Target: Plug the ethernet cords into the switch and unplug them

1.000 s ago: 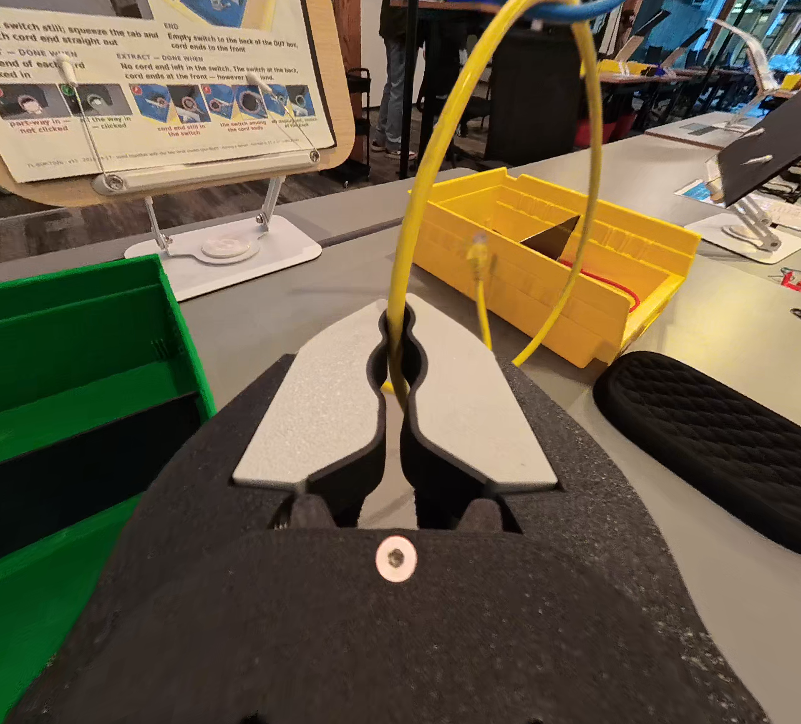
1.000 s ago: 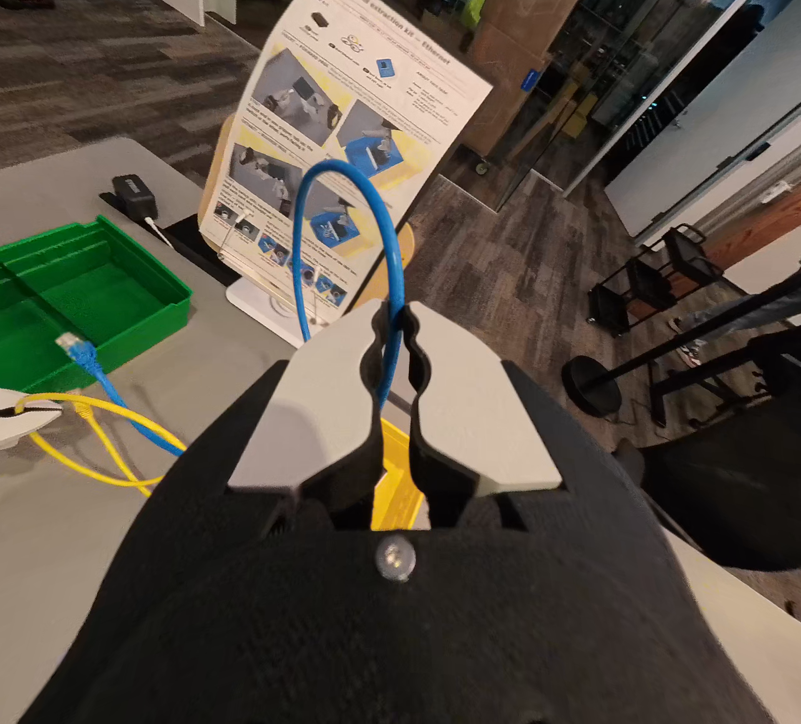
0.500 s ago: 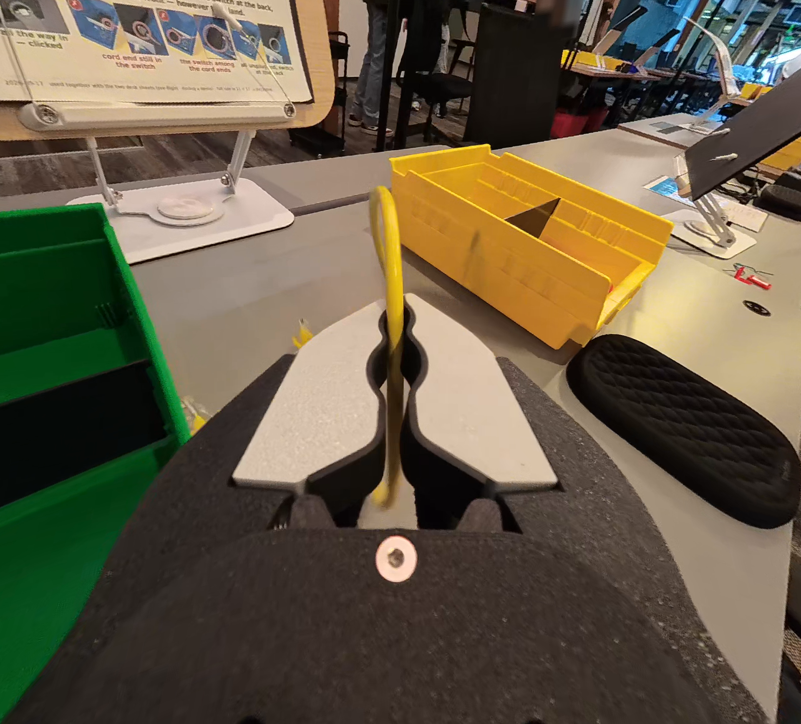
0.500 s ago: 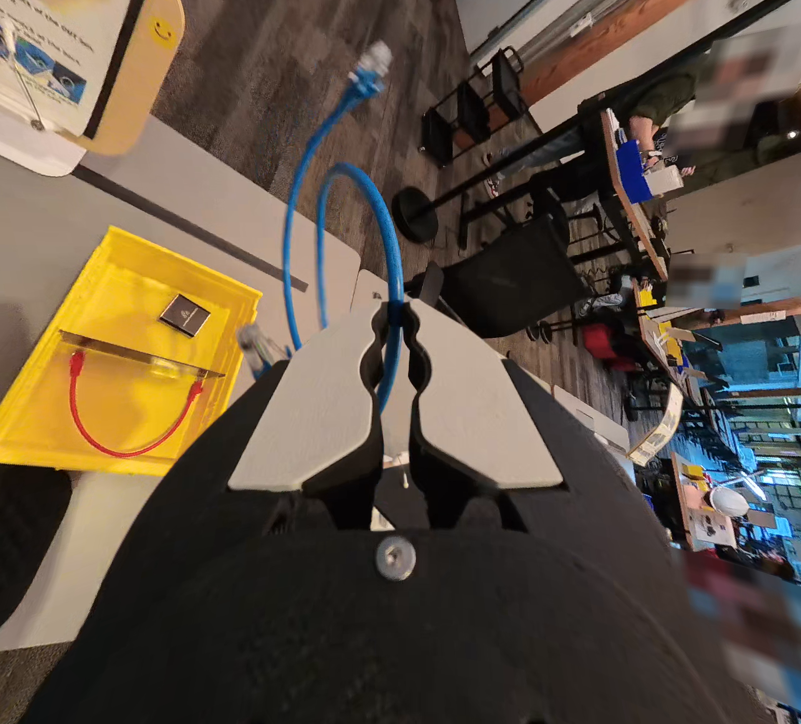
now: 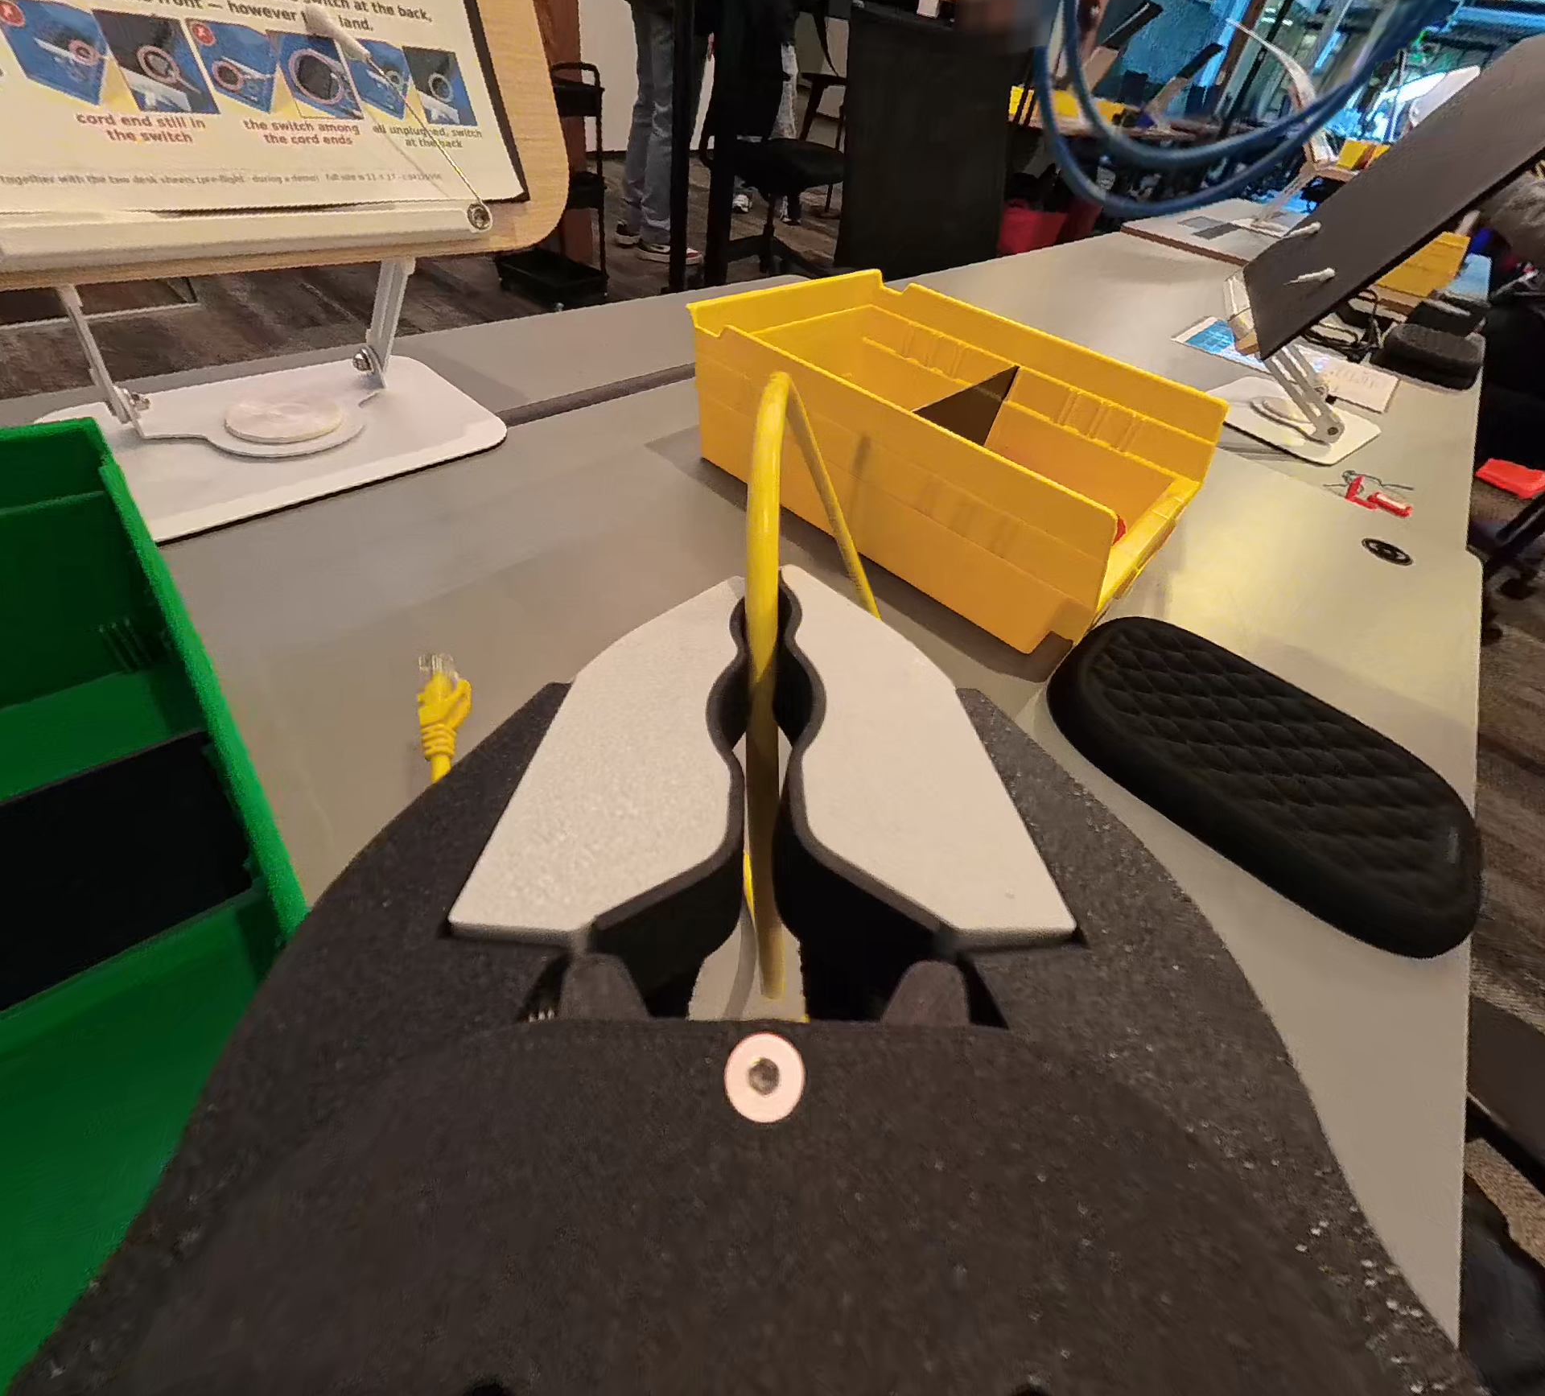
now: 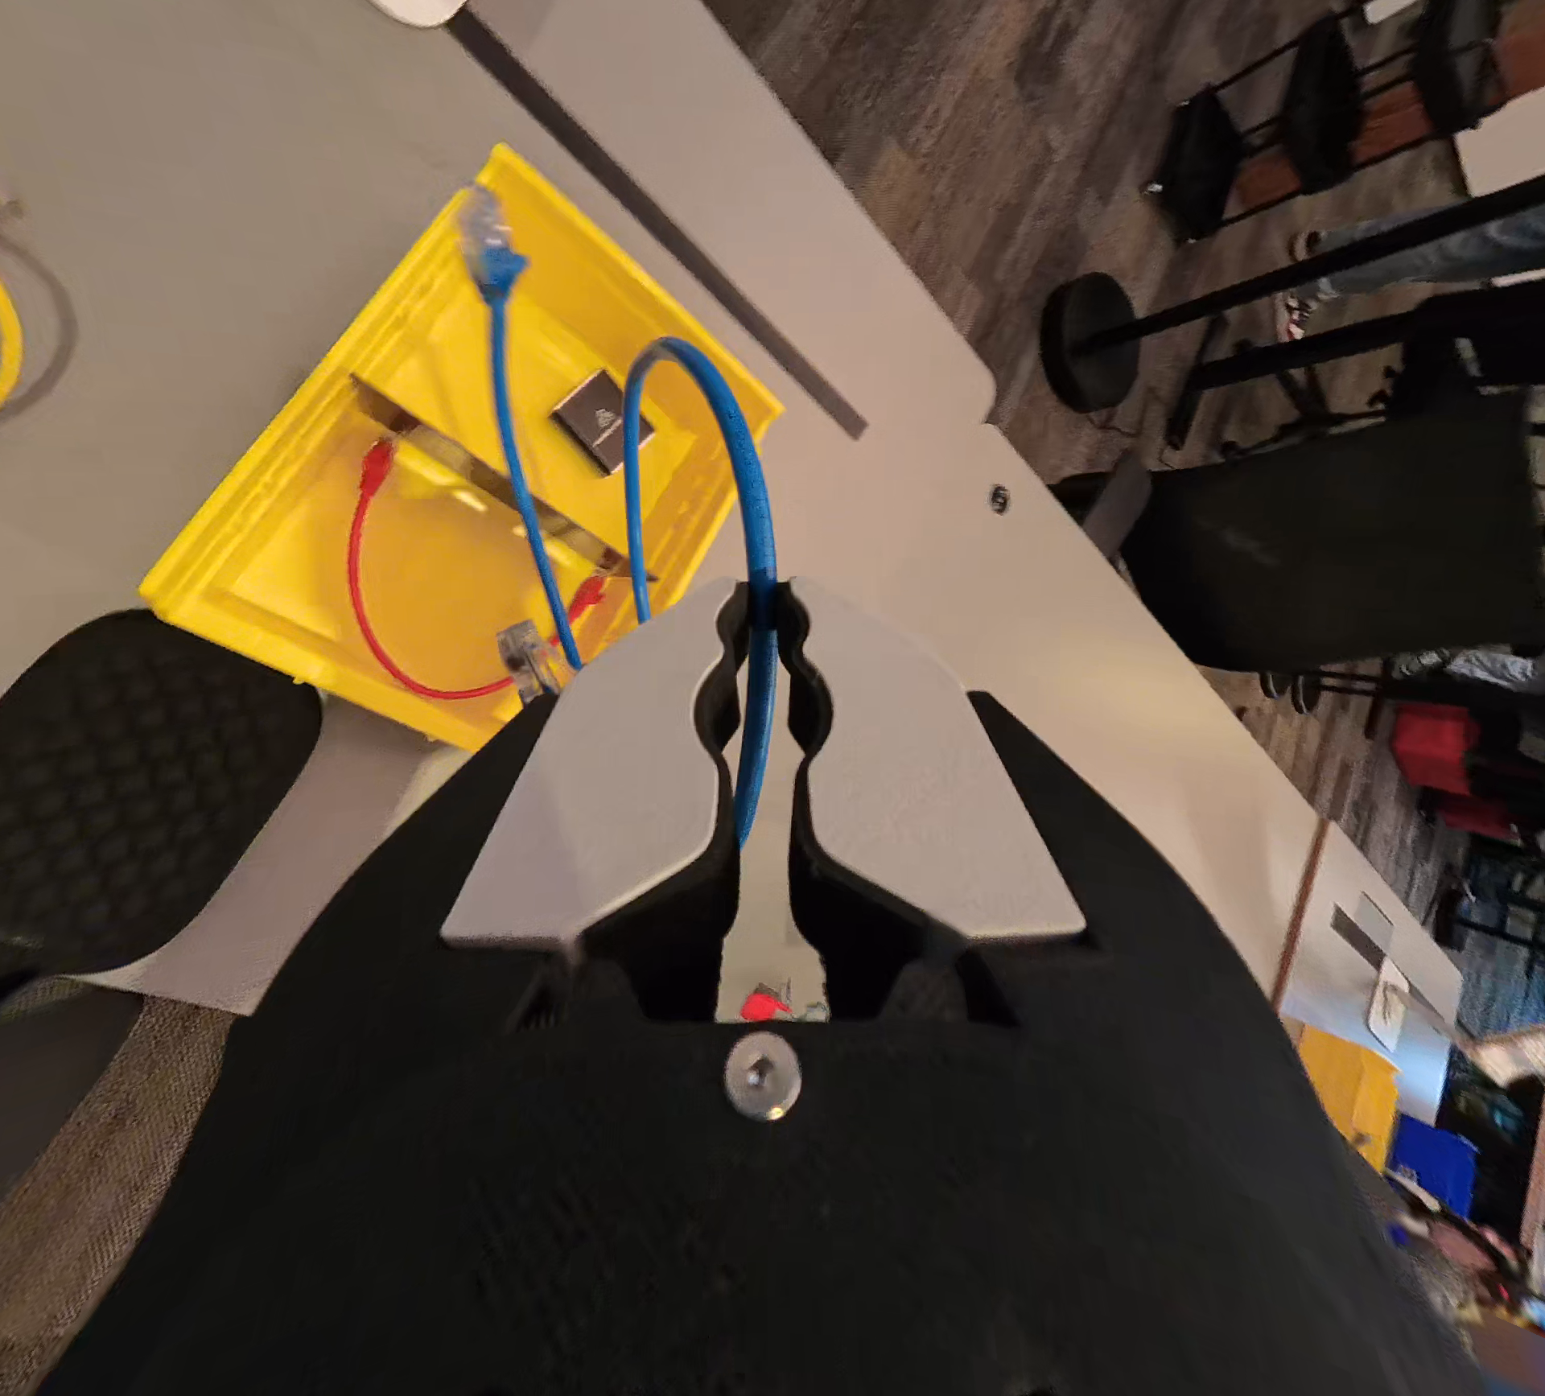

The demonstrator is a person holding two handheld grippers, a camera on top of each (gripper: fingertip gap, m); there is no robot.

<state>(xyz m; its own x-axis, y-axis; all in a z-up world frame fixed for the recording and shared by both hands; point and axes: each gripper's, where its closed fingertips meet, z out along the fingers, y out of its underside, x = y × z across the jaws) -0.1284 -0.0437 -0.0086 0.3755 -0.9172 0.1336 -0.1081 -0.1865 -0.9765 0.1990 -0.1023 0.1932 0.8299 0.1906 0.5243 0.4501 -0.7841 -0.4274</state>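
Yellow cord (image 5: 762,520) pinched in left claw (image 5: 762,595); blue cord (image 6: 744,453) in right claw (image 6: 762,591).

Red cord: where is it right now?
Right wrist view: the red cord lies curled in the yellow bin's front compartment, across the divider from the small switch.

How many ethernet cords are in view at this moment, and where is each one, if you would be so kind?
3. The yellow cord is clamped in the left gripper; the blue cord is clamped in the right gripper; the red cord lies in the yellow bin. Others may be hidden.
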